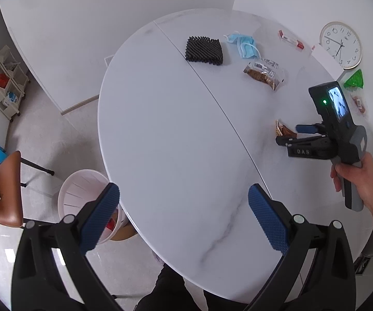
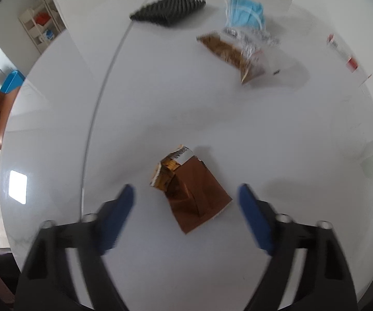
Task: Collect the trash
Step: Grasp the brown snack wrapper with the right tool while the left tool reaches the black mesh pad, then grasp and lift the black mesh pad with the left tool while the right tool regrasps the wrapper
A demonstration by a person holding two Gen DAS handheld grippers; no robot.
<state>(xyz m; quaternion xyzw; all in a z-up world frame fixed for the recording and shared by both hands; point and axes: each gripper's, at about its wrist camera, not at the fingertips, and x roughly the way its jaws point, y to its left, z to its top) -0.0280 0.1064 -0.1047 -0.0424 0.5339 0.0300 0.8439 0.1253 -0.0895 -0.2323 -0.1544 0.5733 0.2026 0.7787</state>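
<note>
A torn brown wrapper (image 2: 191, 194) lies on the white round table (image 2: 160, 103), between the open fingers of my right gripper (image 2: 186, 202), which hovers just over it without touching. In the left wrist view the right gripper (image 1: 287, 134) sits low over the same wrapper (image 1: 283, 129). My left gripper (image 1: 183, 207) is open and empty above the table's near edge. A pink trash bin (image 1: 82, 197) stands on the floor beside the table, under the left finger. More trash lies further back: a blue face mask (image 2: 246, 13), a clear snack bag (image 2: 238, 51) and a black foam piece (image 2: 168, 10).
A white wall clock (image 1: 341, 44), a red and white small box (image 1: 291, 40) and a green wrapper (image 1: 354, 79) lie at the table's far right. A brown chair (image 1: 2, 194) stands left of the bin. A white shelf cart (image 1: 2, 80) stands by the wall.
</note>
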